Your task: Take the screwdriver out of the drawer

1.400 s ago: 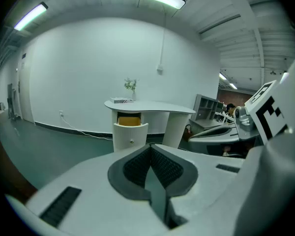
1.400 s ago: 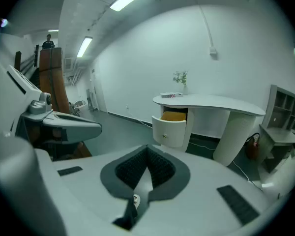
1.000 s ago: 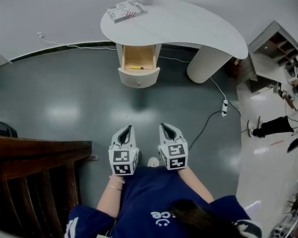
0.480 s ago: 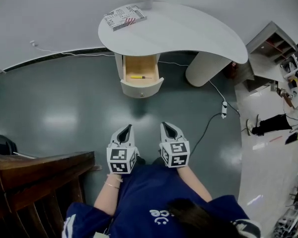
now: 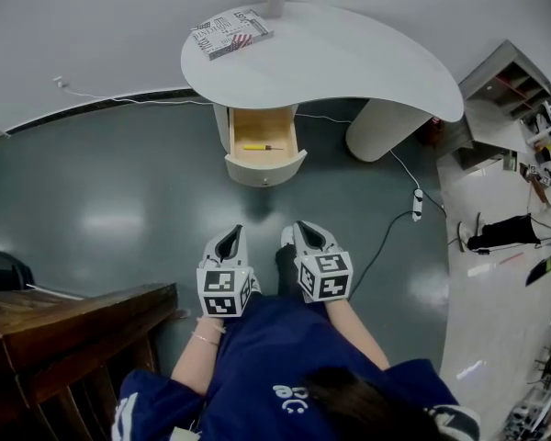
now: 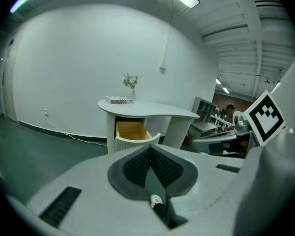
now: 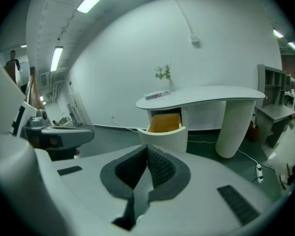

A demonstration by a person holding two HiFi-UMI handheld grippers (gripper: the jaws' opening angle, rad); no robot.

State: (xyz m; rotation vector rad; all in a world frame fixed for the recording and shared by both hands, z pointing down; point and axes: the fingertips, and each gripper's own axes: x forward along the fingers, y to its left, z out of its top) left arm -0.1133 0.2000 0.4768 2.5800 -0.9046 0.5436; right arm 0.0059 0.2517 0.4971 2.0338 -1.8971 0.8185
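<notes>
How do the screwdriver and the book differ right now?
The screwdriver lies inside the open drawer; the book lies on the desk top. The screwdriver is thin and yellow; the book is a flat rectangle with a printed cover. Both lie flat, untouched.

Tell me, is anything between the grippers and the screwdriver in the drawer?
Nothing visible. Only floor lies between the left gripper, the right gripper and the open drawer, and the screwdriver lies uncovered inside. A cable lies off to the right, outside that path.
</notes>
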